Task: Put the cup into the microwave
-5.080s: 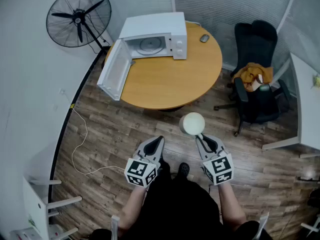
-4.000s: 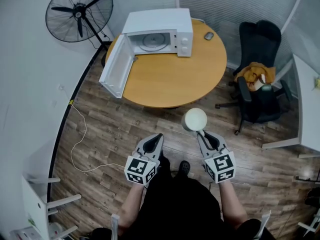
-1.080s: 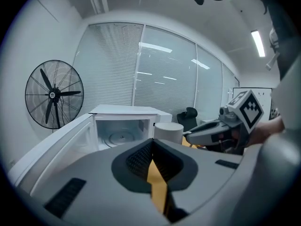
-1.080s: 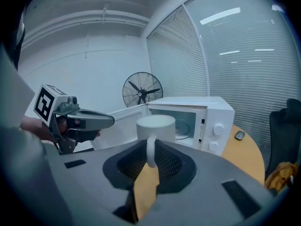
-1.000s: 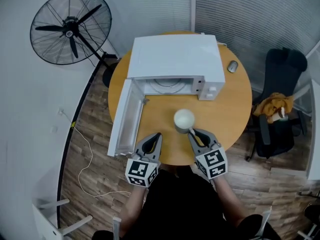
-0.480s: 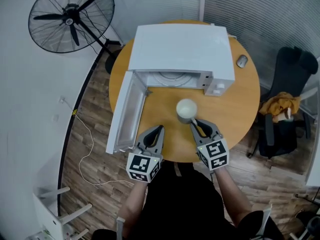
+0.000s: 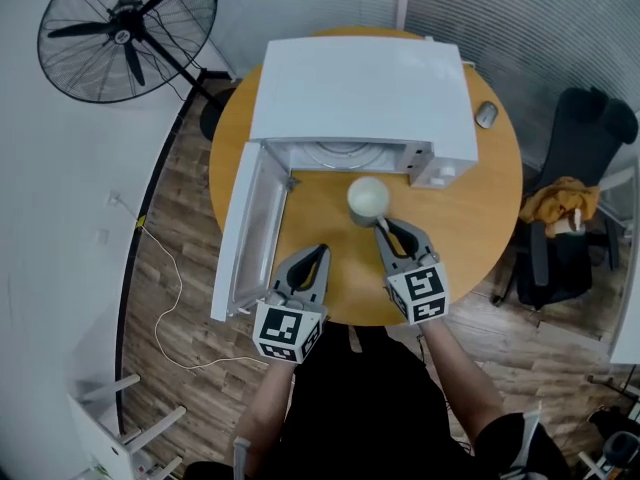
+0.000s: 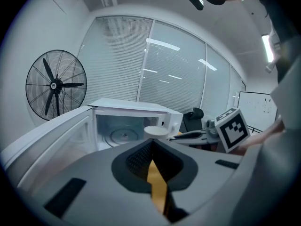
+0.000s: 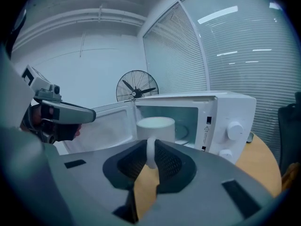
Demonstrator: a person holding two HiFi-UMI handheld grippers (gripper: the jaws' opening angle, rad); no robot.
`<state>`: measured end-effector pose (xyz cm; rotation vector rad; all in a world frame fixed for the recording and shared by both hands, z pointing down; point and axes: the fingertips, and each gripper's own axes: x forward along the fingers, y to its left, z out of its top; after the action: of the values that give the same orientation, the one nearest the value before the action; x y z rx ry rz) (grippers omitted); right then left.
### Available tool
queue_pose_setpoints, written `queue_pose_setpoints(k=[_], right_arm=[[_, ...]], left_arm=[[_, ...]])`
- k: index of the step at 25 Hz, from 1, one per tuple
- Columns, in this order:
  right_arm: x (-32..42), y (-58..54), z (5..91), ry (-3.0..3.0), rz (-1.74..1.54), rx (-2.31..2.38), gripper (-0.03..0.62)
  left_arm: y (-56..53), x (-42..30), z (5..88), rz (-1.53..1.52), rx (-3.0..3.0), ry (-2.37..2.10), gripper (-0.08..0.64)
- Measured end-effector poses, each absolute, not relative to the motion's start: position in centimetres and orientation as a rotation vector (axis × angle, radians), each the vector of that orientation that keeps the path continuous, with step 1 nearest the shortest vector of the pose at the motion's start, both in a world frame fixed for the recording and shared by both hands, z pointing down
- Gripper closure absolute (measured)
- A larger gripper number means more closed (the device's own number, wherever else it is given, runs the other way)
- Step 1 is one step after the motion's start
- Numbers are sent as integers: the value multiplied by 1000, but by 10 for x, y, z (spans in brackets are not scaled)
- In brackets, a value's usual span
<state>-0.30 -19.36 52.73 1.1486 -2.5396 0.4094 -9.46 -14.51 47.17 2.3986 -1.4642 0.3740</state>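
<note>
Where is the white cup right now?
In the head view, the cup is right of centre, held by its handle in the right gripper, above the table just before the open microwave.

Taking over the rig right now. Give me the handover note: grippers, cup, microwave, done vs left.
Right gripper: shut on the handle of the white cup, which is held just in front of the microwave's opening, not inside.
Left gripper: jaws together, empty, over the round table beside the open door.
Microwave: on the table, door swung wide, nothing visible on the turntable.
Done: cup gripped and at the opening.
Left: carry the cup in, set it on the turntable, release, back out.
</note>
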Motion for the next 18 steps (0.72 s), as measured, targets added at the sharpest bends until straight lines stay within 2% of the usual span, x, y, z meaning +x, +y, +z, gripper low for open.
queue_pose_setpoints(k=[18], right_arm=[[-36, -291, 556, -2487, 366, 1262, 531]], left_arm=[[-196, -104, 482, 390, 2431, -1348, 566]])
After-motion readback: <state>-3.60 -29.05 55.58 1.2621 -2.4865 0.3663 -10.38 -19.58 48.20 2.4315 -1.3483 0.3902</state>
